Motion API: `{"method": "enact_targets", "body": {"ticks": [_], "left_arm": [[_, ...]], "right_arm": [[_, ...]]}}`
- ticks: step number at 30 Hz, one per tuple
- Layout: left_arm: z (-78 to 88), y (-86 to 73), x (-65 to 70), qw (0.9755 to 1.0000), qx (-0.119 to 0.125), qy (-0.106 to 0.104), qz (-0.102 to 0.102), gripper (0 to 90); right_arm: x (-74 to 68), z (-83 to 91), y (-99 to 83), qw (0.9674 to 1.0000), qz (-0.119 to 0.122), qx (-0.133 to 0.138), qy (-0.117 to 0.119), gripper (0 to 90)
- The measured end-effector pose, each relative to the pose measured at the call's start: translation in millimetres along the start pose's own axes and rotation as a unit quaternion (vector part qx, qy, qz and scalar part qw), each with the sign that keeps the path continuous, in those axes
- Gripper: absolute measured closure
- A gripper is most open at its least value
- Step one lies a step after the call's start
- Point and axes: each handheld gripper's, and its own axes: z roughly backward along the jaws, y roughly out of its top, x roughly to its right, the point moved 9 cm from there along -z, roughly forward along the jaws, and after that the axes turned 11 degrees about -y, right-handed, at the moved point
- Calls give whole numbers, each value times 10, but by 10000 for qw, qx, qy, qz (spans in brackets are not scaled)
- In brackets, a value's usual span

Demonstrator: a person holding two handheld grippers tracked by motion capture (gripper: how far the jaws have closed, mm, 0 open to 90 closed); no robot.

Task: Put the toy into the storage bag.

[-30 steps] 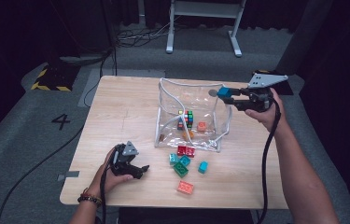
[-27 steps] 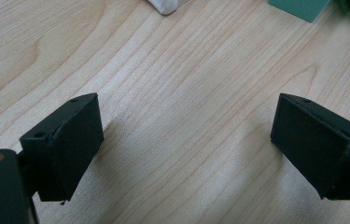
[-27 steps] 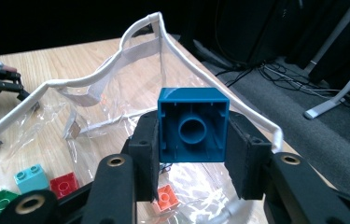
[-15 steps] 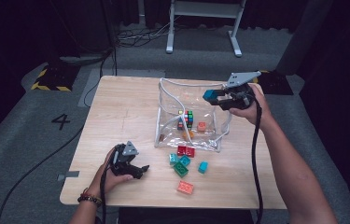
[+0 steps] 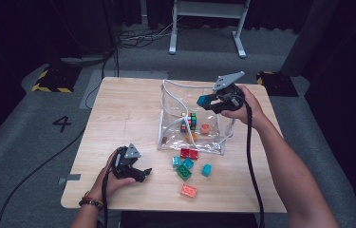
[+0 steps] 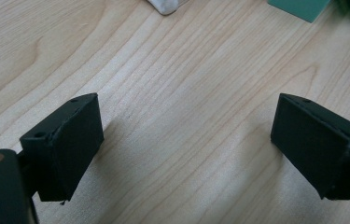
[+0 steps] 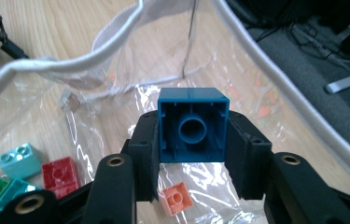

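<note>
Above the clear plastic bag [image 5: 191, 124] on the table [image 5: 128, 114], the right tool [image 5: 207, 100] grips a blue toy brick [image 7: 193, 125] squarely between its pads, hollow underside toward its camera. Near the table's front edge, the left tool [image 5: 143, 173] rests low with its jaws spread wide over bare wood, nothing between them, just beside the loose bricks [image 5: 184, 167].
</note>
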Motion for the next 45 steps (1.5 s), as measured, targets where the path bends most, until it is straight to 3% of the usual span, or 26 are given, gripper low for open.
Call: {"method": "enact_targets", "body": {"ticks": [7, 12, 15, 22, 24, 28, 30, 37, 41, 44, 45], "left_arm": [[-3, 0, 5, 10000, 1, -27, 10, 95], [0, 0, 0, 10000, -1, 0, -1, 95], [0, 0, 0, 10000, -3, -2, -1, 95], [0, 0, 0, 10000, -3, -1, 0, 95], [0, 0, 0, 10000, -3, 0, -3, 95], [0, 0, 0, 10000, -2, 0, -1, 95], [0, 0, 0, 10000, -2, 0, 0, 95], [0, 0, 0, 10000, -2, 0, -2, 95], [-3, 0, 4, 10000, 1, -29, 9, 95], [0, 0, 0, 10000, -2, -3, -2, 95], [0, 0, 0, 10000, -1, 0, -1, 95]], "right_arm": [[-29, -111, -105, 9984, 298, -443, 195, 591], [-41, -144, -225, 9939, 516, -936, 287, 591], [-42, -137, -325, 9882, 651, -1352, 321, 591], [-17, -119, -526, 9745, 959, -1984, 428, 592], [-9, -92, -568, 9715, 918, -2139, 443, 592], [25, -47, -629, 9643, 1062, -2393, 395, 592], [-3, 7, -665, 9596, 893, -2645, 344, 591], [-4, 66, -663, 9555, 1002, -2755, 340, 591], [-8, 70, -660, 9559, 1013, -2734, 342, 589], [-9, 73, -655, 9577, 984, -2685, 324, 569], [-2, 77, -646, 9601, 984, -2599, 326, 554]]}}
